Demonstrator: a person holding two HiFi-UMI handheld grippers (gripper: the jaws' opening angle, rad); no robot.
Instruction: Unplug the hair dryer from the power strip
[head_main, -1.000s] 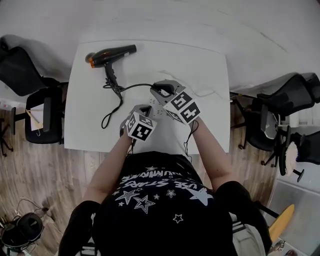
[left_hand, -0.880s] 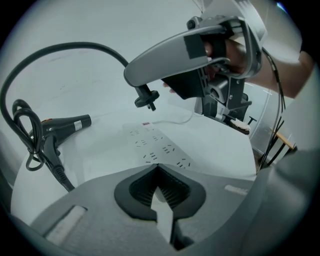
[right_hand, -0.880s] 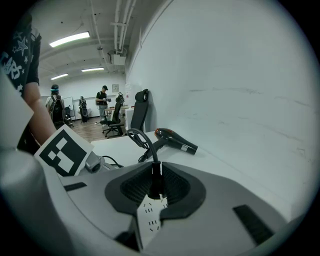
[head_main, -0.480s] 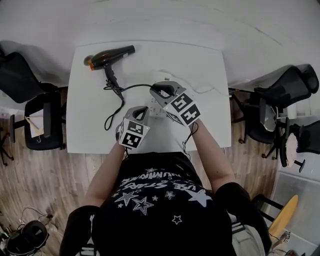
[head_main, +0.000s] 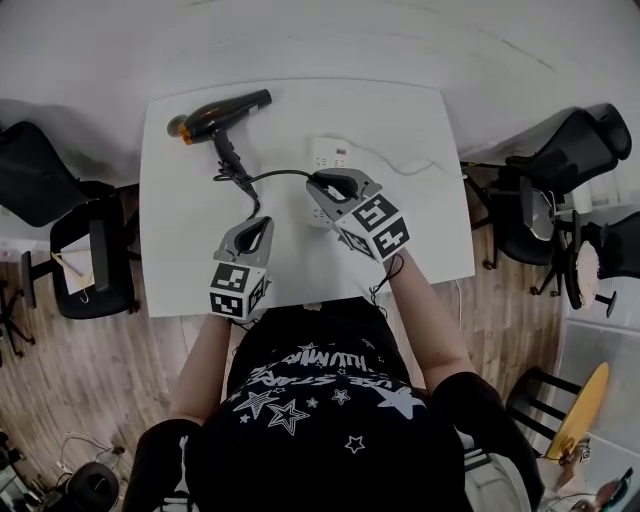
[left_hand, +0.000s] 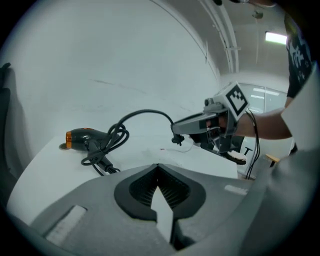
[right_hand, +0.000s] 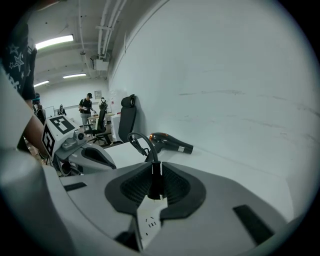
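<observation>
Moved: left gripper (head_main: 250, 225) has drawn back off the white power strip (head_main: 330, 155) toward the near edge of the white table (head_main: 400, 130); right gripper (head_main: 335, 187) has shifted only slightly, and more of the strip's far end now shows.
Left jaws: tips together with nothing between them, pointing across the table at the other gripper.
Right jaws: clamped on the black plug (right_hand: 155, 181), which stands upright between the pads.
Plug: appears clear of its socket, with the strip's face (right_hand: 146, 224) visible below it through the gap.
Hair dryer: black hair dryer with an orange rear end (head_main: 215, 110) lies on its side at the table's far left corner, well apart from the strip.
Cord: black cord (head_main: 275, 173) arcs from the dryer's handle to the held plug, part of it looped on the table.
Done: the unplugging itself looks complete.
Left: at most, setting the plug down and letting go.
</observation>
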